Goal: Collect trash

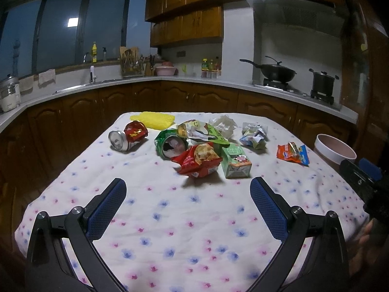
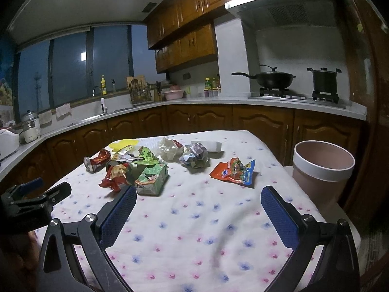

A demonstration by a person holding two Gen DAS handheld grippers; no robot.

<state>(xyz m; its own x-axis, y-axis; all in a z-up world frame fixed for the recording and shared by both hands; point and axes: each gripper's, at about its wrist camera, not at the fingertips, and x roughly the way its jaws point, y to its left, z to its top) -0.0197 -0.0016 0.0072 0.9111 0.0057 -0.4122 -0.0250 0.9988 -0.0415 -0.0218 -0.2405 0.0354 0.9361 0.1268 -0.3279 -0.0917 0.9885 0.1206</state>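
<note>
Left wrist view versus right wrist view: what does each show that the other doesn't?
Only the left wrist view shows the green crushed can clearly. Only the right shows the pink bin whole, plus a white box behind the crumpled paper. Both share the milk carton, red can and both open grippers, left gripper and right gripper.

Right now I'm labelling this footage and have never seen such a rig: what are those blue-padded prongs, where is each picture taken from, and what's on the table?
The prongs are hand-held two-finger grippers, one in each of a person's hands, each with a camera looking along its fingers. The left gripper and right gripper are both open and hold nothing. On the flowered tablecloth lies trash: a crushed red can, a green can, a red snack bag, a green milk carton, crumpled paper and an orange wrapper. A pink bin stands beside the table, on the right.
</note>
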